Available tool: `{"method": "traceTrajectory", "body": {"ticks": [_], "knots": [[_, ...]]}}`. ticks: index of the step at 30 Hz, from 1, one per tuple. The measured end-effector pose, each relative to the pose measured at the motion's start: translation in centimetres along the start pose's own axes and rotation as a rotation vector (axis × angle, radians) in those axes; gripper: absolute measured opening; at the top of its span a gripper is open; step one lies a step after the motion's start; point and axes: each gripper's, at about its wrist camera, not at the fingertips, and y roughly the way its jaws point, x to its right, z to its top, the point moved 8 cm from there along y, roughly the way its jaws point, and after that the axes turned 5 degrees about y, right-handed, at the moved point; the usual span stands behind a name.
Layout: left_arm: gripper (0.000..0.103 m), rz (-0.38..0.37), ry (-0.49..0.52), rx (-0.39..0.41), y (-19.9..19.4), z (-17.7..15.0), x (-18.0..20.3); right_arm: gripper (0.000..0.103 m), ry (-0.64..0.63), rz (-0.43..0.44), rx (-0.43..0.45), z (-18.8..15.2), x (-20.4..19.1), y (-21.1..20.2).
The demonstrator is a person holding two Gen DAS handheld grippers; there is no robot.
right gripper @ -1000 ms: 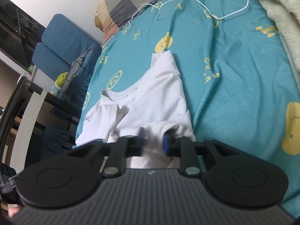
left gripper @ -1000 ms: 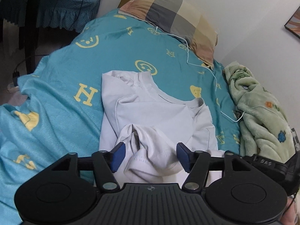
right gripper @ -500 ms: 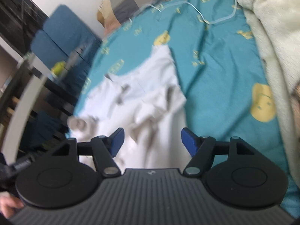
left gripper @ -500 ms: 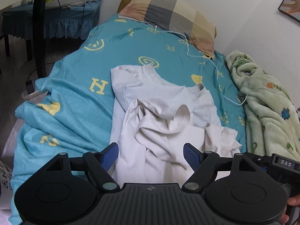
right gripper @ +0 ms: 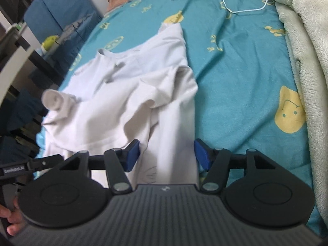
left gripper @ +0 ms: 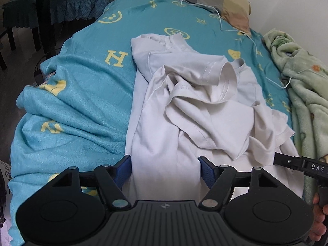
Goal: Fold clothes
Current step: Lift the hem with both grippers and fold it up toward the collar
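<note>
Left gripper (left gripper: 164, 168) wide open, blue pads straddling near hem of white T-shirt (left gripper: 190, 102), gripping nothing. Left view alone shows green blanket (left gripper: 307, 86) far right; right view alone shows blue chair (right gripper: 61, 10) far left. Right gripper (right gripper: 166, 153) also spread wide, empty, over shirt's near edge. Shirt crumpled, bunched mid-bed on teal sheet (left gripper: 82, 94).

Both claws are wide open right now, nothing pinched. Left claw (left gripper: 165, 171) has its blue pads spread far apart, pointing forward and a bit down. Right claw (right gripper: 166, 154) is the same deal, pads apart. You can spot fingers (left gripper: 318, 223) wrapped around the right handle at the frame edge.
</note>
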Motion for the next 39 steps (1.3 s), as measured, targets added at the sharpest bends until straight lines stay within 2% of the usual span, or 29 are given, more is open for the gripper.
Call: {"method": "traceTrajectory", "body": {"ticks": [6, 14, 20, 25, 28, 33, 36, 39], "knots": [[0.074, 0.009, -0.010, 0.014, -1.1, -0.4, 0.2, 0.061, 0.042, 0.021, 0.011, 0.4, 0.0, -0.5], [0.078, -0.072, -0.115, 0.041, -4.7, -2.3, 1.8, 0.062, 0.084, 0.065, 0.080, 1.3, -0.2, -3.0], [0.083, -0.063, -0.117, 0.102, -7.8, -4.1, 3.9, 0.062, 0.094, 0.076, 0.129, 1.5, -0.1, -5.0], [0.085, -0.120, -0.136, 0.118, -9.3, -5.8, 5.3, 0.062, 0.097, 0.080, 0.153, 1.5, 0.0, -6.2], [0.087, -0.135, -0.165, 0.098, -9.6, -6.6, 5.4, 0.062, 0.102, 0.078, 0.160, 1.4, 0.1, -6.5], [0.088, -0.208, -0.209, 0.052, -9.7, -8.6, 5.8, 0.062, 0.111, 0.073, 0.166, 1.3, 0.2, -6.7], [0.089, -0.206, -0.209, 0.039, -9.3, -8.6, 5.7, 0.062, 0.129, 0.078, 0.167, 1.2, 0.4, -6.9], [0.090, -0.237, -0.261, -0.004, -8.1, -8.2, 5.2, 0.062, 0.158, 0.090, 0.166, 1.0, 0.7, -7.1]]}}
